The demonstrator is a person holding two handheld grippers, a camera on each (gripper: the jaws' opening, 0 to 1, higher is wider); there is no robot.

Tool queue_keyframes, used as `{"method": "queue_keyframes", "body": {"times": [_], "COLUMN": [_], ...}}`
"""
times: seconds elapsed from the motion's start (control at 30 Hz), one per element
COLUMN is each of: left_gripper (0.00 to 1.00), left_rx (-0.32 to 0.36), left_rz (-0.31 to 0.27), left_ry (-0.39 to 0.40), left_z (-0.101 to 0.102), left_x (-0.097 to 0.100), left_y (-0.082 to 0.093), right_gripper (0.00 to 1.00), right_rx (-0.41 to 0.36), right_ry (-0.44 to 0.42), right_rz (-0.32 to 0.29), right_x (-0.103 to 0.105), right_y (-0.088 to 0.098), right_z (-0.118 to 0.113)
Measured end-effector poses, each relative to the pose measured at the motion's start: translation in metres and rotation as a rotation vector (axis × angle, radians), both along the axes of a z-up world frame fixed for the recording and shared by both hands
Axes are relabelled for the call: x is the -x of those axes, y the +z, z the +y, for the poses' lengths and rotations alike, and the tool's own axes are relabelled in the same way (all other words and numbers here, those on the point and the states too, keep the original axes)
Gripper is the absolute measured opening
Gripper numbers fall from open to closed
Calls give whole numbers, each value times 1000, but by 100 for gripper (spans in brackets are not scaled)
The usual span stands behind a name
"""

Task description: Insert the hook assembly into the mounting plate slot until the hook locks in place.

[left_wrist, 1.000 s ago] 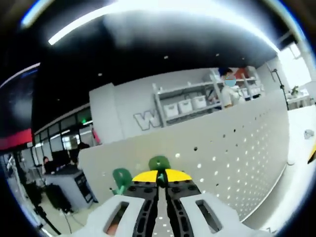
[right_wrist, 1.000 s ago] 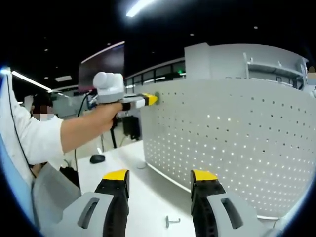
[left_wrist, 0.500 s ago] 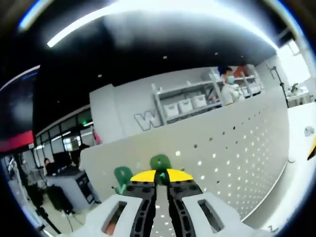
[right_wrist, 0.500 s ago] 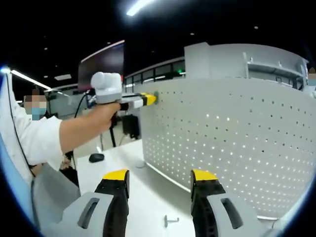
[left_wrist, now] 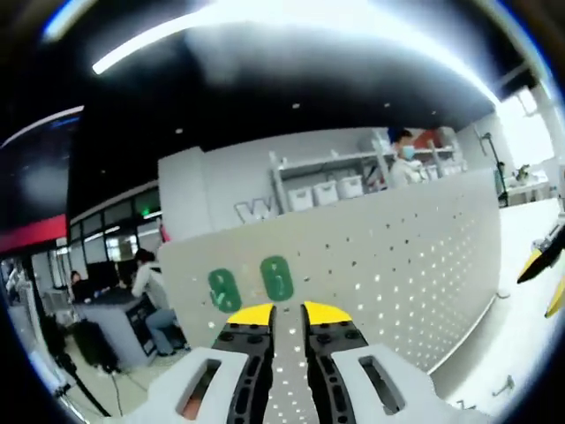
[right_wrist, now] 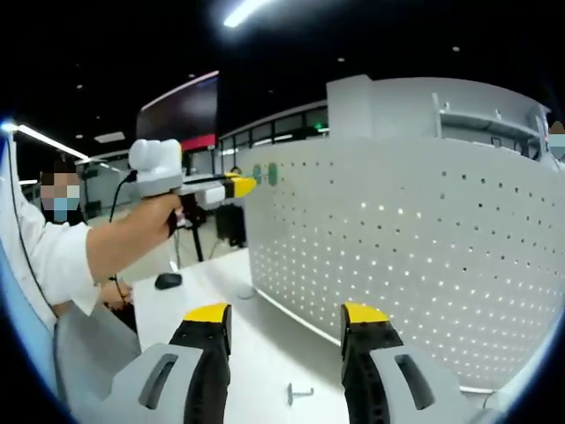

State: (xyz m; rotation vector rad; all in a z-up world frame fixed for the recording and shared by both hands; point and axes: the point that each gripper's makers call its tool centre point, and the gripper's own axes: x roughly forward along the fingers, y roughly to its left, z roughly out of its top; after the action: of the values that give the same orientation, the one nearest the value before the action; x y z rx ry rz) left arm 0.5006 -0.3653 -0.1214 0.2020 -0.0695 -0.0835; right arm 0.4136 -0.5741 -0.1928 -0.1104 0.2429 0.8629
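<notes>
Two green hooks hang side by side near the top left edge of the white perforated mounting plate [left_wrist: 397,256]: one hook [left_wrist: 276,277] and its neighbour [left_wrist: 224,290]. My left gripper [left_wrist: 289,312] sits a short way back from them, its yellow-tipped jaws slightly apart with nothing between. In the right gripper view the left gripper [right_wrist: 240,185] is held in a hand just left of the green hooks [right_wrist: 266,173] on the plate [right_wrist: 406,256]. My right gripper [right_wrist: 286,313] stands open and empty above the white table.
A small metal peg [right_wrist: 297,391] lies on the white table [right_wrist: 221,291] below the plate, and a black mouse [right_wrist: 168,281] sits further left. The right gripper's yellow tips [left_wrist: 540,263] enter the left gripper view. People and shelves stand behind the plate.
My left gripper let go of the green hook and drew back from the plate. That hook now stays on the board beside the other one. The right gripper has not moved.
</notes>
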Motion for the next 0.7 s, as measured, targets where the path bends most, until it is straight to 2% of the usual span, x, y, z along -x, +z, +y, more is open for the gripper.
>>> {"method": "queue_keyframes", "body": {"times": [0.33,0.47,0.7], "left_gripper": [16,16,16], "left_rx": [60,82,92], "left_rz": [40,60,95], "left_ry": [-59,-81,-109], "left_z": [-16,-25,-38], "left_x": [41,58,76], "left_y": [-26,-38,-58], "right_gripper": [49,49,49], "right_rx": [11,19,35], "right_ry": [1,-9,-25], "right_rz": [16,33,58], "right_x": [-3,-5,-3], "right_y": [-9,-18,-29], "right_z": [0,-5,-13]}}
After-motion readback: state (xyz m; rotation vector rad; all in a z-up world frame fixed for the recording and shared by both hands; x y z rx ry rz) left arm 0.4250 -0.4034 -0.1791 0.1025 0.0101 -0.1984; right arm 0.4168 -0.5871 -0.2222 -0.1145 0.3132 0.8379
